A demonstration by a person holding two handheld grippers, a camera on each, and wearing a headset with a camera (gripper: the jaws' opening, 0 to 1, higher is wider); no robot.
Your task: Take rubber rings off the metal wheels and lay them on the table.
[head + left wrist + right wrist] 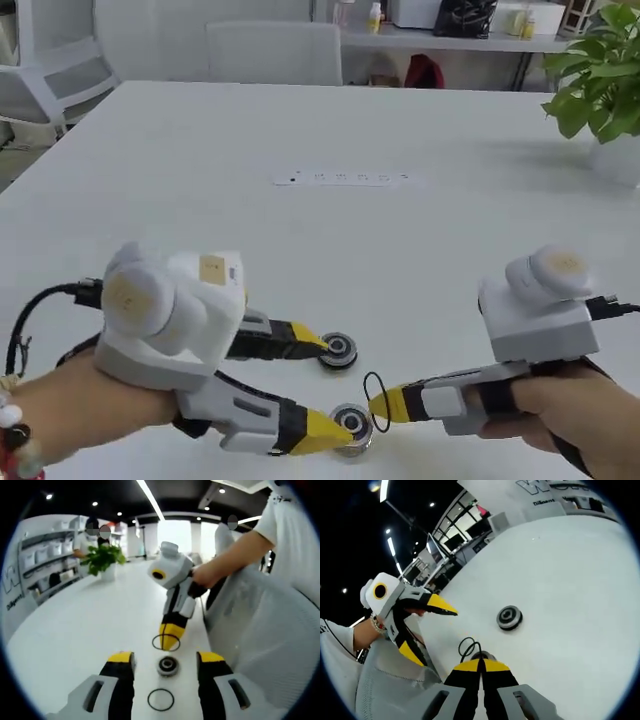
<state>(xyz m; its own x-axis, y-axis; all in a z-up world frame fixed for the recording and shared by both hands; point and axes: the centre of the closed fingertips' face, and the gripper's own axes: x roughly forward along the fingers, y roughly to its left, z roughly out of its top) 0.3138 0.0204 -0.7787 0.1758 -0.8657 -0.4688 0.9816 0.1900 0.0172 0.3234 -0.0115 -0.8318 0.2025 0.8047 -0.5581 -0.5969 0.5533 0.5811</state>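
On the left gripper [328,384], jaws wide apart, the lower yellow tip partly covers the near metal wheel [358,425]. I read the right gripper [381,403] as pressed together on a thin black rubber ring [374,387], just beside that wheel. A second ring [160,699] lies flat on the smooth white table [300,130].
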